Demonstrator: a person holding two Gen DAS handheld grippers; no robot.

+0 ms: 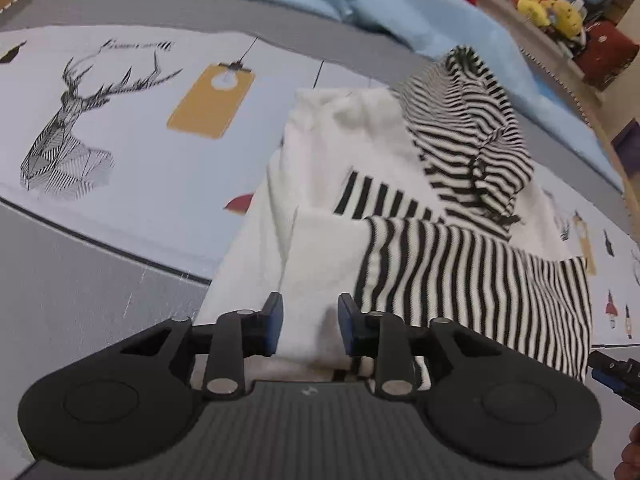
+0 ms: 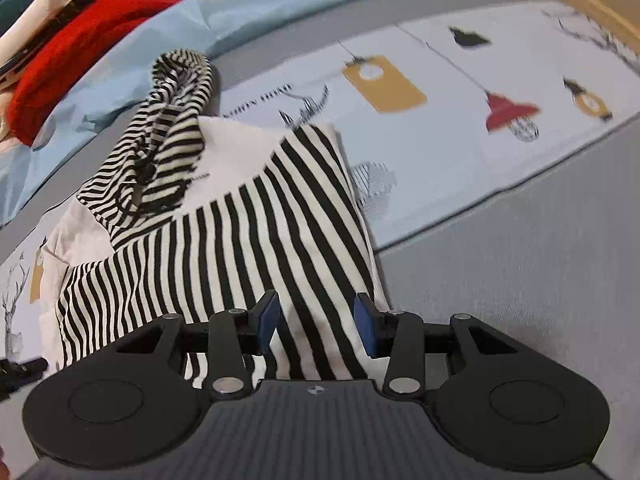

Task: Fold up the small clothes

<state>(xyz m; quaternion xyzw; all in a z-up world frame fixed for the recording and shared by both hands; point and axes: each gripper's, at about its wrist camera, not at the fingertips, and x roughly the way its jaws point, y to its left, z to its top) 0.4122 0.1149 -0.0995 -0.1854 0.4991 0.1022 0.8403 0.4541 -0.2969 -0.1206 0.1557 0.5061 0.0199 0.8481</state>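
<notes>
The left hand-held gripper (image 1: 310, 326) hangs with its blue pads apart, released, over the near white hem of the small garment (image 1: 380, 208); cloth shows in the gap between the pads but neither pad presses on it. The right hand-held gripper (image 2: 316, 326) likewise stands spread, its pads clear of the striped cloth that runs up between them, so nothing is held by either hand.

From both grippers the garment stretches straight away, its long axis running from the near hem toward the far side of the bed. It lies on the printed sheet (image 1: 120, 92), a deer drawing and yellow tags beside it, with the grey border of the bed (image 2: 520, 260) just off its right edge. Nearest the left gripper is the plain white half; nearest the right is the wide-striped sleeve or panel folded across the body. At the far end the narrow-striped hood (image 1: 468, 128) sits bunched and partly upright, touching the pale blue cloth (image 1: 400, 8) beyond.

My reading is that the side folds are done and the lengthwise fold remains. That move turns on the hem lying directly below both grippers, each about equally near its own corner, with the hood end opposite as the target.
</notes>
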